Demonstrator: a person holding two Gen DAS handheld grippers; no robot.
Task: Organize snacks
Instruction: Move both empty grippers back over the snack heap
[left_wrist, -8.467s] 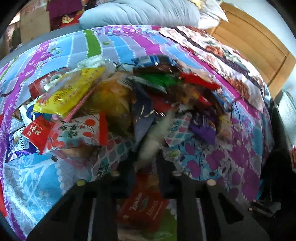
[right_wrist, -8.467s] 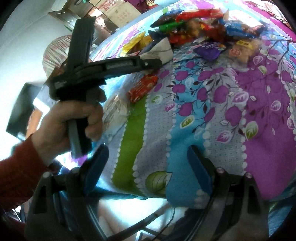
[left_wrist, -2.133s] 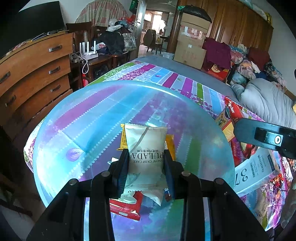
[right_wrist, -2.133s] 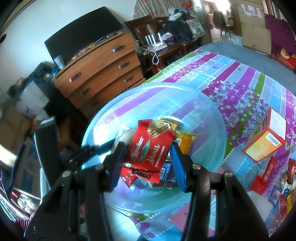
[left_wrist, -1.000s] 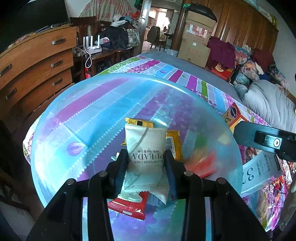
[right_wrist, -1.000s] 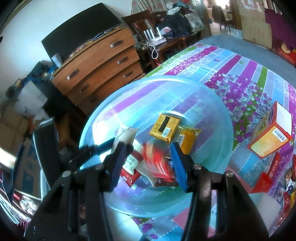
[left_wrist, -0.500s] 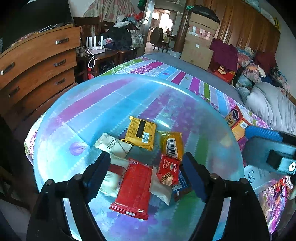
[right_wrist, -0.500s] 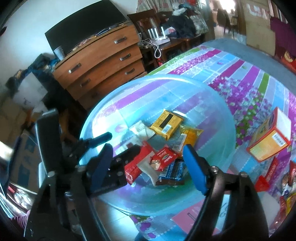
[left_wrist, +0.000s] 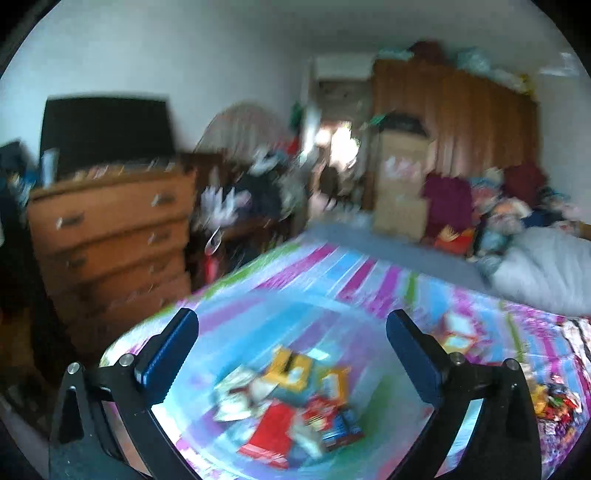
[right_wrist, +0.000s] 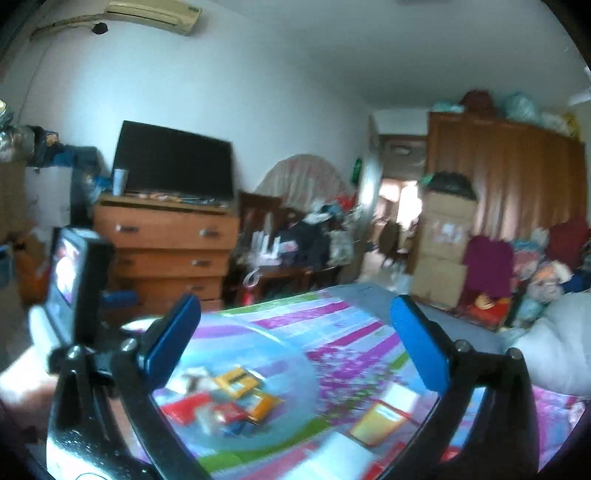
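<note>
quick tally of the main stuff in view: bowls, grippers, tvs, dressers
bowl: 1
grippers: 2 (left gripper, right gripper, both open, nothing between the fingers)
tv: 1
dresser: 1
total: 5

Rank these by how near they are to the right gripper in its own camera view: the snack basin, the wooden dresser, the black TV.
From the right gripper:
1. Snack basin, just below the open fingers, on the bed.
2. Wooden dresser, left, beyond the bed's edge.
3. Black TV, on the dresser, against the wall.
</note>
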